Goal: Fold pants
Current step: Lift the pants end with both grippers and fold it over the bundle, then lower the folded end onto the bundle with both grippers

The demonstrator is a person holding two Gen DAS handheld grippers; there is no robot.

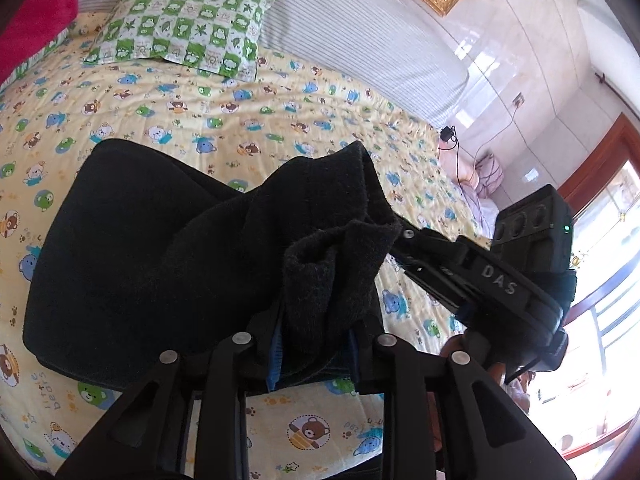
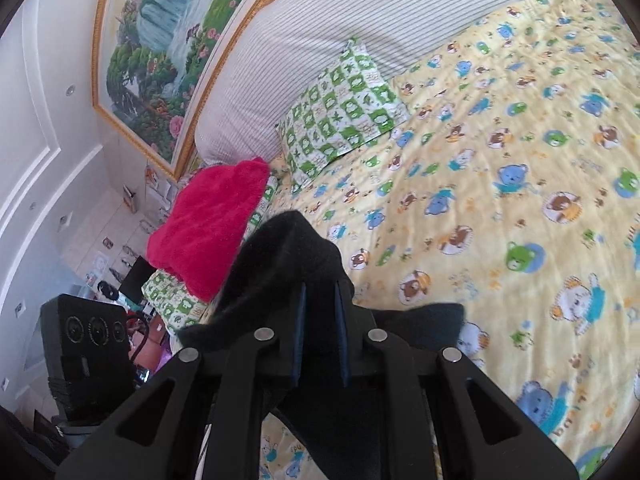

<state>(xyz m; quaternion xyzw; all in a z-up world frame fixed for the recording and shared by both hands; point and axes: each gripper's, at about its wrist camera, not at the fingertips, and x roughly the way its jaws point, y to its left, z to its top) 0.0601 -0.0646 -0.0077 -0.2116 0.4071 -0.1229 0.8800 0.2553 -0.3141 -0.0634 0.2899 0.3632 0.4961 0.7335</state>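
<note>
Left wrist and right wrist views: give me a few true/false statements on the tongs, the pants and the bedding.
1. Both tongs grip the black fleece pants. True: left tongs and right tongs are each shut on the cloth.
2. The pants lie wholly flat. False: the gripped edge is lifted off the yellow bear-print bedsheet.
3. The green-and-white checked pillow sits on the pants. False: it lies apart, near the striped headboard cushion.
4. A bright pink fuzzy blanket lies at the bed's edge. True.

My black fleece pants point(image 1: 160, 248) lie partly spread on the yellow bear-print bedsheet point(image 1: 280, 112), below the green checked pillow point(image 1: 180, 28). One bunched end is lifted off the sheet, fuzzy and crumpled.
</note>
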